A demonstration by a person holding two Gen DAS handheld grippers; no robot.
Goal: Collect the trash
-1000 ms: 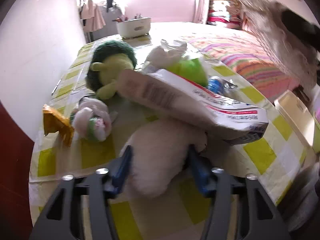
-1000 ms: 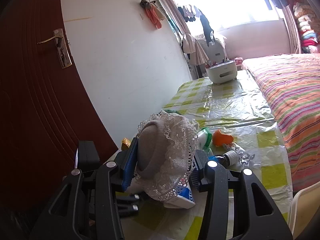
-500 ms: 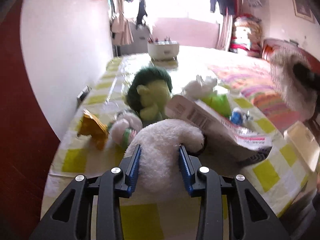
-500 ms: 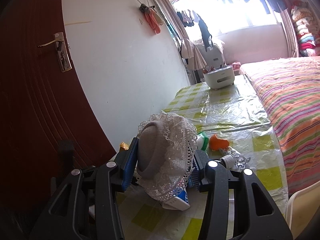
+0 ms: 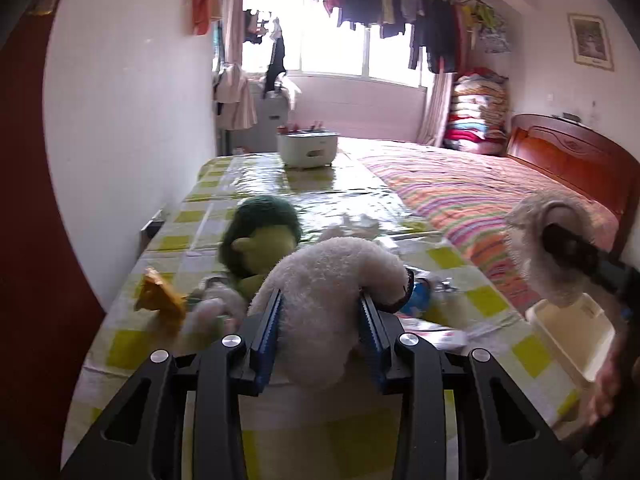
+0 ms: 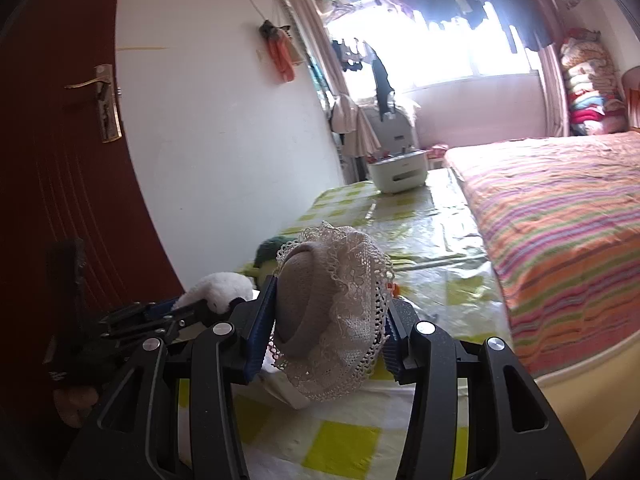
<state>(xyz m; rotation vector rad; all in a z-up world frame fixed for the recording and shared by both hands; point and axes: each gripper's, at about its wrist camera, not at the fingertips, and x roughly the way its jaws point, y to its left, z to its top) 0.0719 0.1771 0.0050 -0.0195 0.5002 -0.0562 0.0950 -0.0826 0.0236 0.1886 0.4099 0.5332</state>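
Observation:
My left gripper is shut on a white plush toy and holds it lifted above the checked table. My right gripper is shut on a grey lace-trimmed hat, held up over the table's near end; the hat also shows at the right of the left wrist view. On the table lie an orange wrapper, a crumpled white wad, a flat printed package and a blue-capped bottle. The white plush and left gripper show in the right wrist view.
A green plush toy sits mid-table. A white appliance stands at the table's far end. A striped bed runs along the right. A cream bin stands low at the right. A red door is at left.
My left gripper closed on the white plush and lifted it off the table, tilting the view up. My right gripper rose slightly, still holding the hat.

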